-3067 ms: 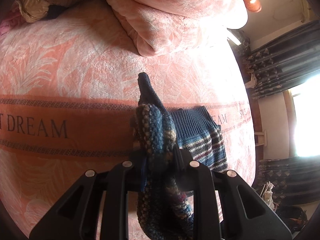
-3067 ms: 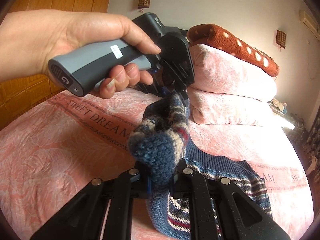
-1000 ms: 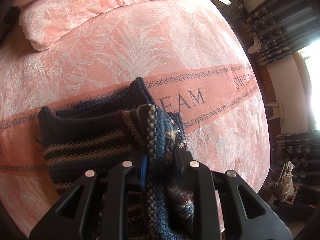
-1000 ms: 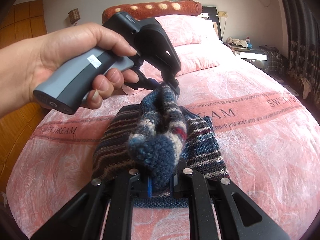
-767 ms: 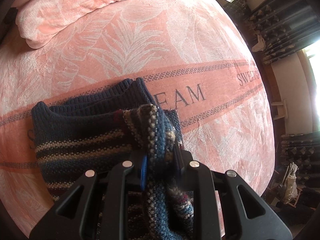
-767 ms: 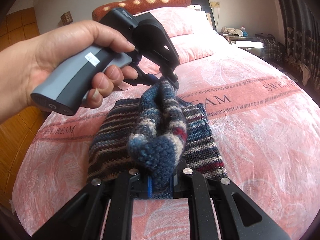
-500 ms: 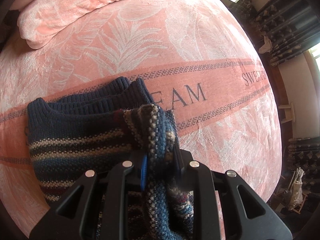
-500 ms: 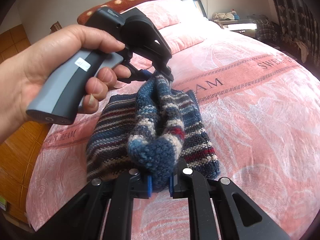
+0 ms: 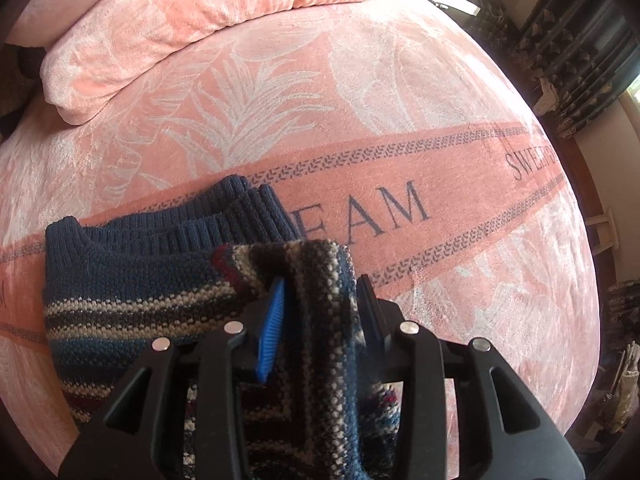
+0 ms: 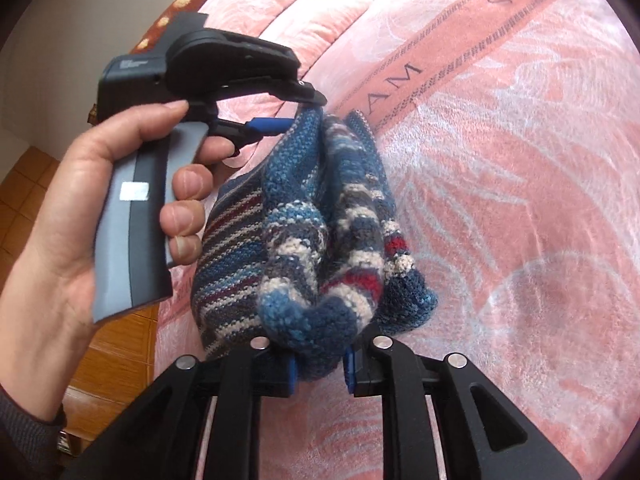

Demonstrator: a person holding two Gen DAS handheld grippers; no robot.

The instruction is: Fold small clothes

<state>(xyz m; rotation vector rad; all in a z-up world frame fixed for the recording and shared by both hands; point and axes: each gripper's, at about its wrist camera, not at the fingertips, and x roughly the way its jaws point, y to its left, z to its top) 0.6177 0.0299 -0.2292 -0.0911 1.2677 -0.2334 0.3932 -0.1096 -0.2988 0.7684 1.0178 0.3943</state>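
Note:
A small blue knitted sweater with cream and red stripes (image 9: 132, 288) lies folded on the pink bedspread (image 9: 440, 140). One end of it is raised between the two grippers. My left gripper (image 9: 320, 312) has its fingers parted, and its blue pad (image 9: 272, 320) stands clear of the knit that still drapes between them. In the right wrist view a hand (image 10: 60, 240) holds that left gripper (image 10: 300, 110) at the sweater's (image 10: 240, 264) far corner. My right gripper (image 10: 320, 364) is shut on the near bunched corner, which bulges over its pads.
A pink pillow (image 9: 180, 32) lies at the head of the bed, with a brown dotted cushion (image 10: 176, 4) behind it. The bed's left edge drops to a wooden floor (image 10: 116, 352). Dark curtains (image 9: 580, 52) hang beyond the bed's far side.
The sweater has come down onto the bedspread, folded over. The left gripper's fingers have moved apart and bared the blue pad. The right gripper still holds its corner.

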